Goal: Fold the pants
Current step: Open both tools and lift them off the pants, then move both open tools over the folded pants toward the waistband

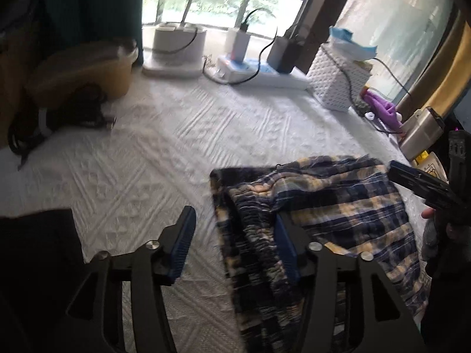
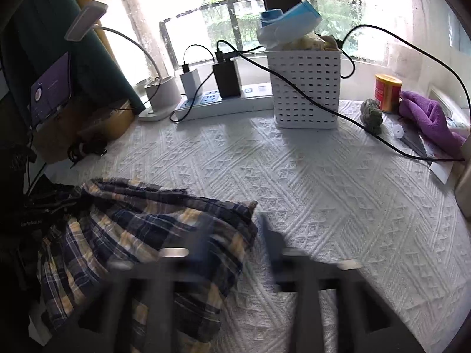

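On white quilted tablecloth (image 2: pixel 323 176): plaid pants (image 1: pixel 323 206); window (image 2: pixel 229 20) behind.

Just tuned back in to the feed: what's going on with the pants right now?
A person with a gripper in each hand is folding plaid pants on a white textured cloth. Both the left gripper and right gripper have open jaws over the bunched fabric, gripping nothing. The pants lie roughly folded, still rumpled.

The pants (image 2: pixel 141 235) are laid on the table (image 2: pixel 338 191). Behind them, the basket (image 2: pixel 306 88) is set right of the power strip (image 2: pixel 223 104).
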Demonstrator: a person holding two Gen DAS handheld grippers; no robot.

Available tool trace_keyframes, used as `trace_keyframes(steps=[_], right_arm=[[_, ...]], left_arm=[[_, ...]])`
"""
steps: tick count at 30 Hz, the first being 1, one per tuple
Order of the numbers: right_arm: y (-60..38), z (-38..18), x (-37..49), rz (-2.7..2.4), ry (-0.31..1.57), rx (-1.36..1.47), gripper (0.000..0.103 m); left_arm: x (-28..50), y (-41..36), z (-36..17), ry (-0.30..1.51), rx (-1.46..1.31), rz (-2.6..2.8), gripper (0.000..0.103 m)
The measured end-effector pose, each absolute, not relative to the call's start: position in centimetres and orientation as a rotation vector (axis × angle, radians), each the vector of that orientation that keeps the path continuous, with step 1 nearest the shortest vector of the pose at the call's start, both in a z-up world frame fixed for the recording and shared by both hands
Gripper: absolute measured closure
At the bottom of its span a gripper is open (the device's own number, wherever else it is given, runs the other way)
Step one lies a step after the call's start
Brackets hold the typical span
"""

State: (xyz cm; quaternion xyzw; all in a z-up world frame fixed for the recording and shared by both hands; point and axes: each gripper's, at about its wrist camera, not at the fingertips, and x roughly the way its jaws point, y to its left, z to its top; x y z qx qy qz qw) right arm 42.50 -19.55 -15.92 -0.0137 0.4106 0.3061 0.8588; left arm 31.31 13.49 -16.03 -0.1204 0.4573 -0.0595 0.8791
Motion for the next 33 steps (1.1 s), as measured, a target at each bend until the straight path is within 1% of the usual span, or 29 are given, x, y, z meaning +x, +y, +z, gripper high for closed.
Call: trace_keyframes(steps=[1,3,5,6,7,8,10,15,25,29,33], right_arm=[[-19.6,-16.0,42.5,0.651,0.862,-0.018,0.019],[-19.6,-16.0,42.5,0.635,0.849,-0.019,0.019],[-19.2,-16.3,42.5,0.629,0.857,-0.056,0.021],[-18.9,-16.3,42.3,0.633,0.856,-0.071,0.025],[-18.5,-16.6,42.2,0.644,0.863,-0.088,0.038],[-18.1,-16.9,42.2,0.649,0.871,-0.103,0.048],[-17.6,-17.7,42.6,0.646,0.886,-0.118,0.053],[-17.2,-18.2,43.4,0.593,0.868,-0.119,0.053],[-18.3,-16.3,42.9,0.516,0.814,-0.091,0.053],[-19.2,-15.0,41.5,0.517,0.801,-0.077,0.053],[-19.2,-14.3,38.8,0.571,0.807,-0.098,0.052]], left_arm=[[31.3,13.4,-16.3,0.954,-0.246,-0.122,0.046],[31.3,13.5,-16.5,0.944,-0.248,-0.119,0.045],[31.3,13.5,-16.4,0.938,-0.249,-0.119,0.045],[31.4,13.6,-16.3,0.932,-0.248,-0.120,0.045],[31.4,13.6,-16.3,0.924,-0.246,-0.121,0.045],[31.4,13.6,-16.2,0.920,-0.241,-0.123,0.045],[31.6,13.6,-16.5,0.920,-0.228,-0.120,0.045],[31.8,13.7,-16.2,0.918,-0.218,-0.113,0.045],[29.9,13.9,-12.4,0.861,-0.261,-0.137,0.045],[29.0,14.6,-12.0,0.865,-0.283,-0.127,0.045],[27.8,13.6,-12.1,0.884,-0.264,-0.166,0.045]])
